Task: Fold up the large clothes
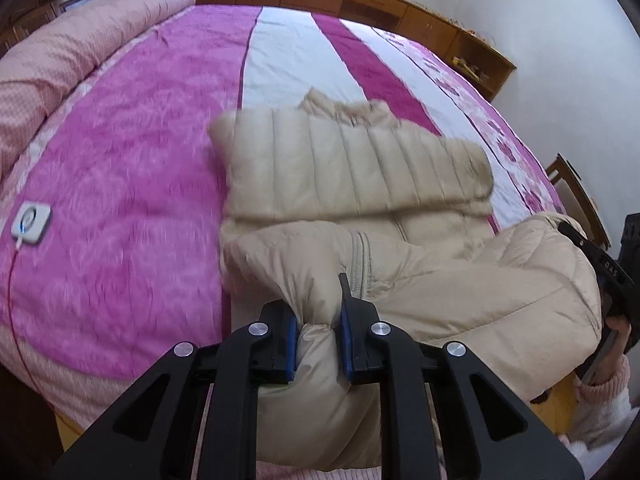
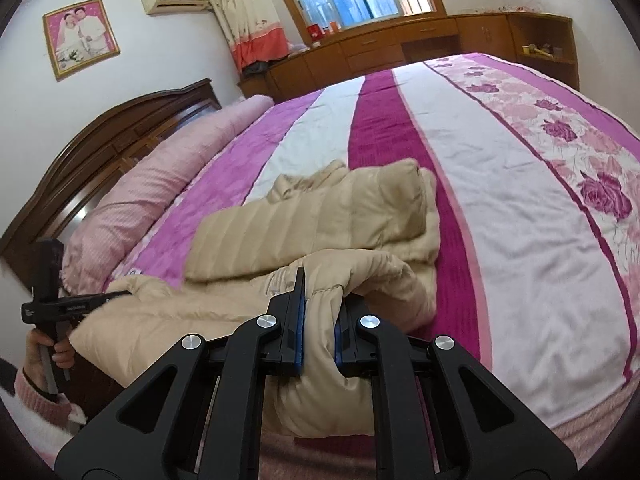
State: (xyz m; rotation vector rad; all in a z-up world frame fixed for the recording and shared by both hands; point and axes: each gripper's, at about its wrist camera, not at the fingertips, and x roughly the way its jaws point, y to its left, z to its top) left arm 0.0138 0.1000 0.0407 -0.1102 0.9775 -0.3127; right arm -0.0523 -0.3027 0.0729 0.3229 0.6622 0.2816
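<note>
A beige quilted puffer jacket (image 1: 352, 168) lies on the bed, its sleeves folded across the body and its collar toward the far side. My left gripper (image 1: 319, 316) is shut on a pinched bunch of the jacket's near hem beside the zipper (image 1: 360, 256). In the right wrist view the same jacket (image 2: 320, 216) shows, and my right gripper (image 2: 320, 312) is shut on the hem's other corner. Both corners hang lifted off the bed's near edge. The right gripper's body (image 1: 608, 272) appears at the far right of the left wrist view; the left gripper's body (image 2: 60, 304) at the left of the right wrist view.
The bed wears a pink, magenta and white striped cover (image 2: 500, 184) with roses at its right. A rolled pink quilt (image 1: 72, 68) lies by the dark headboard (image 2: 100, 136). A white controller with a cord (image 1: 32, 222) rests on the cover. Wooden cabinets (image 2: 400, 48) line the far wall.
</note>
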